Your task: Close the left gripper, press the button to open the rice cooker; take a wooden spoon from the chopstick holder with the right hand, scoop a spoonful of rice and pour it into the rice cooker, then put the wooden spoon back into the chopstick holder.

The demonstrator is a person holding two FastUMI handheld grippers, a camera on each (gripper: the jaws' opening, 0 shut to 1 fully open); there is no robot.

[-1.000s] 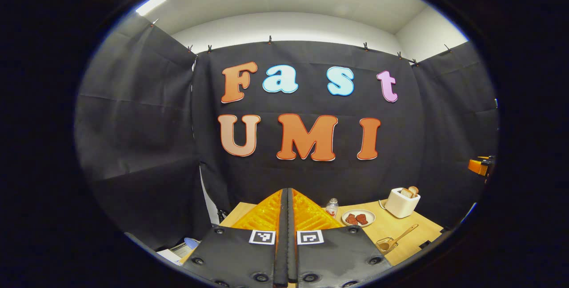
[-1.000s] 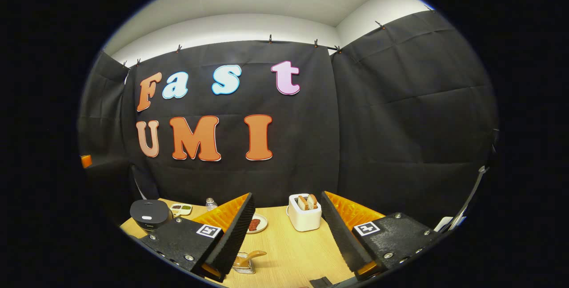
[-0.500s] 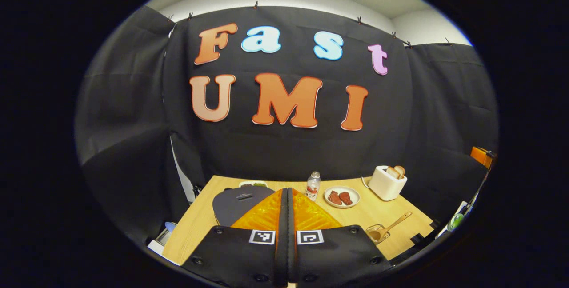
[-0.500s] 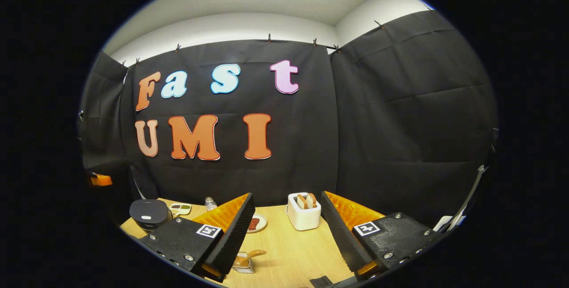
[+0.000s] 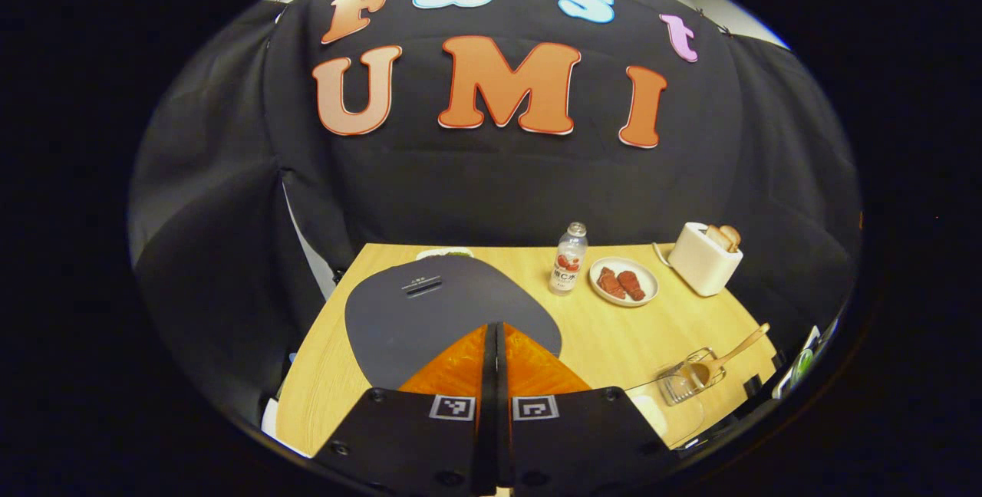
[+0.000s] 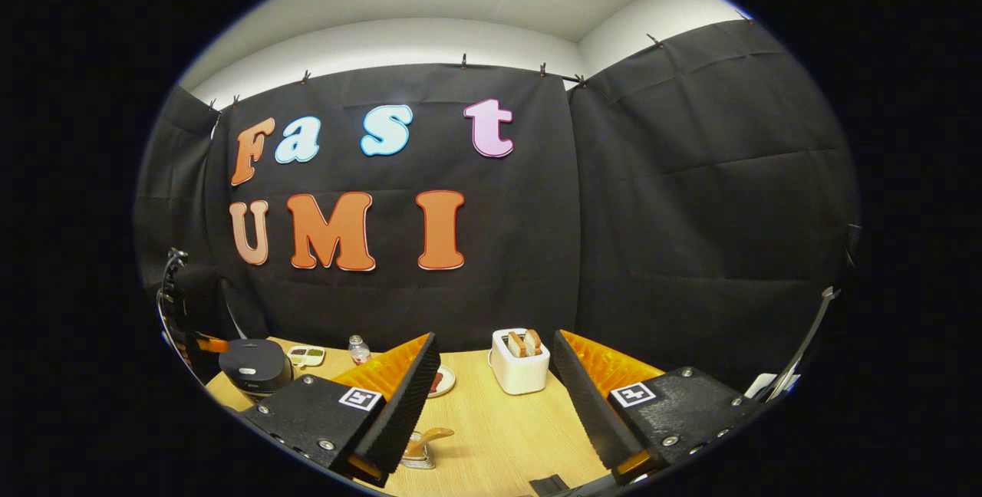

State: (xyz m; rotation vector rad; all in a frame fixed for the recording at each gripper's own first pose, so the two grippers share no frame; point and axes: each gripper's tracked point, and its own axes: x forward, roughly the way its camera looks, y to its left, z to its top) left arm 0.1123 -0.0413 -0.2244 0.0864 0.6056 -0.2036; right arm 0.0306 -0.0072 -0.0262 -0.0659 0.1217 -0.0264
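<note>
Bottle (image 5: 568, 258), plate (image 5: 624, 281), toaster (image 5: 703, 258) beyond rice cooker (image 5: 430, 305).

bottle (image 5: 568, 259) between rice cooker (image 5: 449, 317) and plate (image 5: 623, 281); toaster (image 5: 703, 258) beyond.

Cloth-walled recording booth with wooden table (image 5: 614, 336).

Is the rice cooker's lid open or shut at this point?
Shut. The rice cooker lid lies flat, with the closed left hand-held gripper above it.
</note>
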